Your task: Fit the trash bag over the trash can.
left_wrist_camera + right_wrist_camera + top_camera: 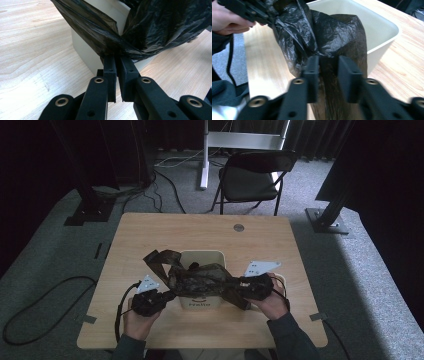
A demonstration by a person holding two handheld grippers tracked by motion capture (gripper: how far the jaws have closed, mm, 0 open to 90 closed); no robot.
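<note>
A cream plastic bin (202,255) stands mid-table. A crumpled black plastic bag (195,277) lies stretched across its near rim between my two grippers. At the bin's near left corner, my left gripper (167,296) is shut on the bag's left end. In the left gripper view, the left gripper (118,58) pinches a gathered fold of the bag (160,25) in front of the bin wall (85,50). My right gripper (240,284) holds the right end. In the right gripper view, a bunched strip of the bag (332,32) fills the right gripper (328,62), beside the bin (384,27).
A dark folding chair (252,175) stands beyond the table's far edge. A round grommet (239,227) sits near that edge. Bare wood table (150,235) lies on both sides of the bin. Cables run over the grey carpet at left.
</note>
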